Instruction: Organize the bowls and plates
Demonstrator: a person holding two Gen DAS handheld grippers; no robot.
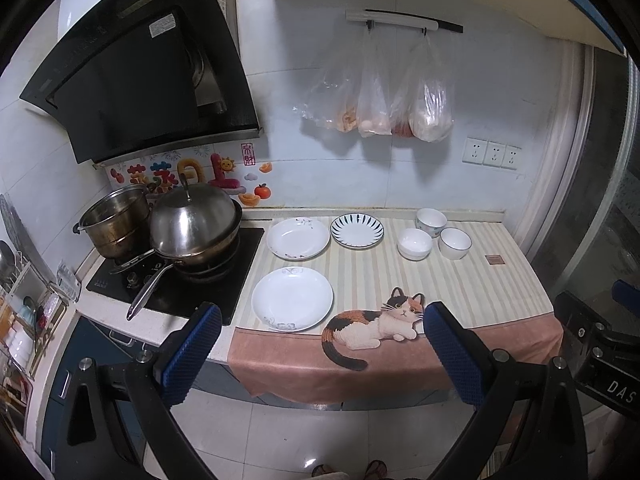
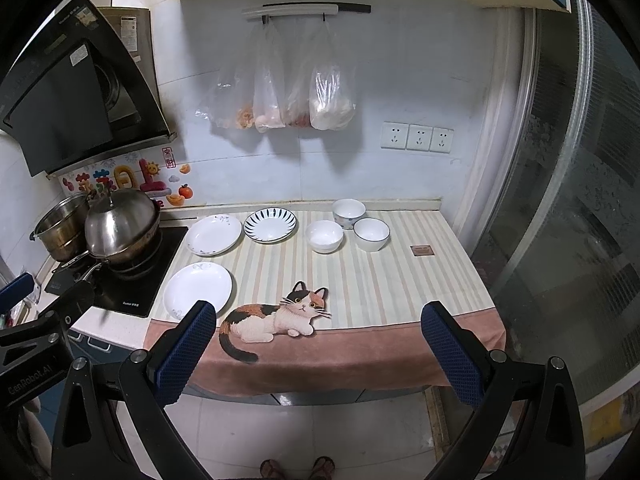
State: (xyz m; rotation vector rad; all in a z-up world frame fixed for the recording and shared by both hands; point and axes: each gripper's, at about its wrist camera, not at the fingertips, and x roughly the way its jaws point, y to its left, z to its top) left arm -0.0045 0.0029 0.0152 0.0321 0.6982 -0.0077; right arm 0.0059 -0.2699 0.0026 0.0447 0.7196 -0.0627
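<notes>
I hold both the left tongs and right tongs wide open, empty, short of the bench with its plates and bowls.

Three plates and three bowls on striped mat, left gripper wide apart

I'm looking at a small kitchen with a pale tiled wall behind the bench. A black range hood slants over a dark cooktop carrying steel pots. Clear plastic bags hang from a hook rail, and three white sockets sit to their right. A striped cloth with a cat picture covers the bench top. The floor is glossy pale tile, and a frosted glass door stands on the right.
</notes>
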